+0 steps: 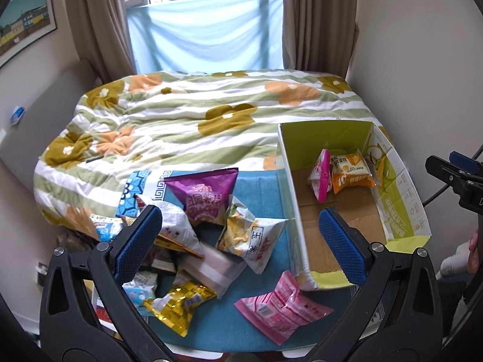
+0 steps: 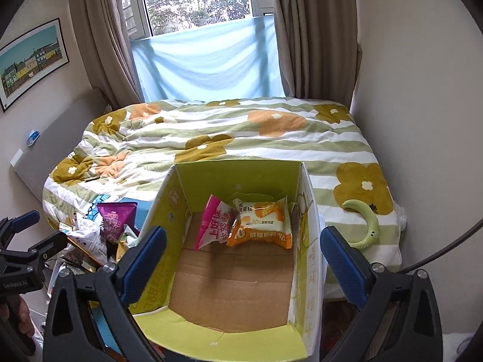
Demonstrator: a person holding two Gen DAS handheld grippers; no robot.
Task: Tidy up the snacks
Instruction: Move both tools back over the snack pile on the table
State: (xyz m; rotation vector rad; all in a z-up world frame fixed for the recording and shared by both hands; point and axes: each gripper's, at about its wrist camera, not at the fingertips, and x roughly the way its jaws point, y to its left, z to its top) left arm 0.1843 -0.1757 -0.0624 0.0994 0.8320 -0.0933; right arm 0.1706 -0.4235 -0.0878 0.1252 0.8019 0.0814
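Note:
A green cardboard box (image 1: 404, 193) stands open on the right; it holds a pink snack pack (image 2: 214, 223) and an orange cake pack (image 2: 262, 226). A pile of snack packs lies on a blue cloth (image 1: 259, 187) left of the box: a purple bag (image 1: 205, 193), a white corn snack bag (image 1: 253, 241), a gold pack (image 1: 178, 301) and a pink pack (image 1: 280, 307). My left gripper (image 1: 241, 241) is open and empty above the pile. My right gripper (image 2: 243, 256) is open and empty above the box (image 2: 163, 211).
A bed with a flowered quilt (image 1: 211, 114) lies behind the cloth and box. A green curved object (image 2: 365, 223) rests on the quilt right of the box. Walls stand close on both sides, with a window and curtains at the back.

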